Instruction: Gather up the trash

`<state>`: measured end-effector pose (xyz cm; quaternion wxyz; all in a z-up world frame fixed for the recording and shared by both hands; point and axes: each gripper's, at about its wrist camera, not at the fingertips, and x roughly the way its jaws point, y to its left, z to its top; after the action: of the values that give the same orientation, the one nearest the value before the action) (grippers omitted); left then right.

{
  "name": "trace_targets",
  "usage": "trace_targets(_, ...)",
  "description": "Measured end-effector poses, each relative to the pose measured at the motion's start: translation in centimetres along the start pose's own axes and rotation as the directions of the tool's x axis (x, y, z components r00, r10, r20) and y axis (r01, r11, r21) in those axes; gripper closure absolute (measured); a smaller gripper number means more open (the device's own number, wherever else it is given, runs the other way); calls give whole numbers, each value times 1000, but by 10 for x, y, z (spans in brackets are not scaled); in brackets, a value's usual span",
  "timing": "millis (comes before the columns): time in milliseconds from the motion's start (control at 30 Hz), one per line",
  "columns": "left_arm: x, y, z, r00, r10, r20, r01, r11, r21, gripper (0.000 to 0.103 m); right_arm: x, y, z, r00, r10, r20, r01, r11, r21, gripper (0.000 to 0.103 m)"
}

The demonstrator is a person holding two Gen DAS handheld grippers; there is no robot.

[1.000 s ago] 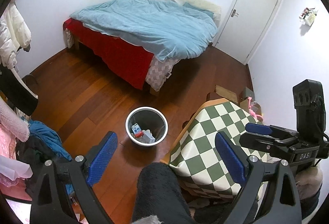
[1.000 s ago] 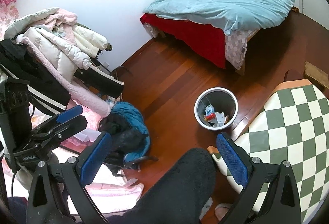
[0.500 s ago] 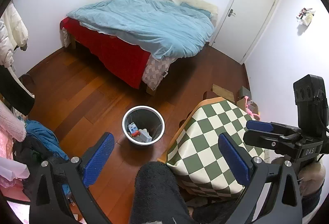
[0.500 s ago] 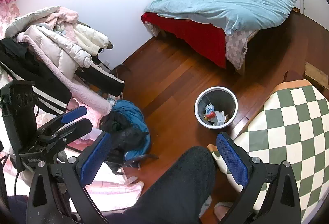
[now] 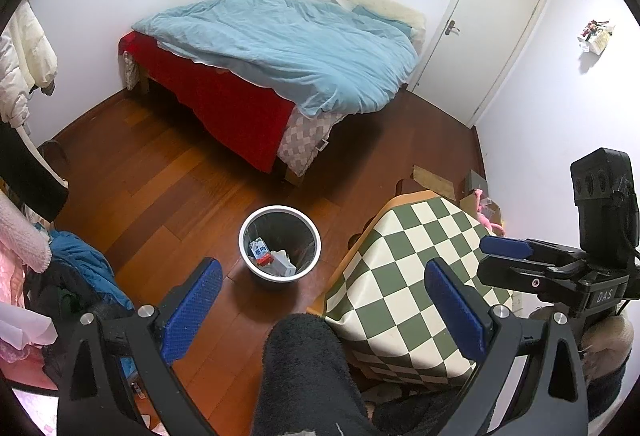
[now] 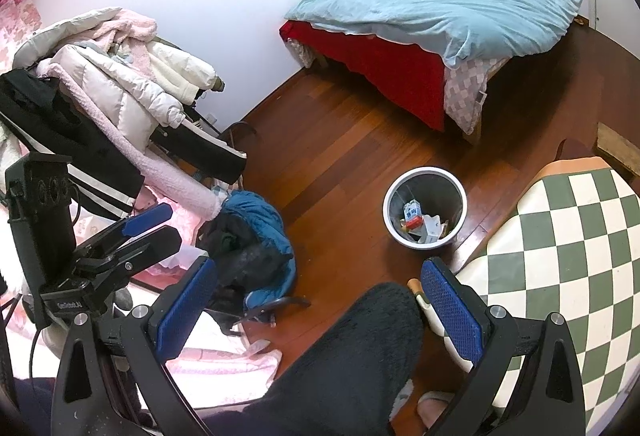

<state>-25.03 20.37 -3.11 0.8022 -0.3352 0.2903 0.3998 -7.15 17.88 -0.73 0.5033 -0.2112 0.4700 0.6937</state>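
The bin (image 5: 280,244) on the floor just beside the checkered bench (image 5: 404,288) already holds cartons, and with both the left tongs (image 5: 320,300) and right tongs (image 6: 316,300) released and empty, collecting looks about finished.

The reddish wooden floor (image 5: 168,192) carries 1 round bin (image 5: 280,242) with a white rim, standing upright just beside the table (image 5: 404,276) with the green-and-white checked cover; cartons and scraps lie inside it. A heap of blue and dark clothes (image 6: 252,240) sits on the boards near the coat rack. The bed (image 5: 276,56), with a light blue duvet over red sheeting, stands by the far wall. A flat piece of cardboard (image 5: 434,178) lies beyond the table.
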Motion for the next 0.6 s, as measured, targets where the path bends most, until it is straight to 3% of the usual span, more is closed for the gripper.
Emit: trace_targets(600, -10, -5, 2, 1000, -7, 16, 7, 1000, -5, 0, -3, 5, 0, 1000, 23, -13, -23, 1000, -20, 0)
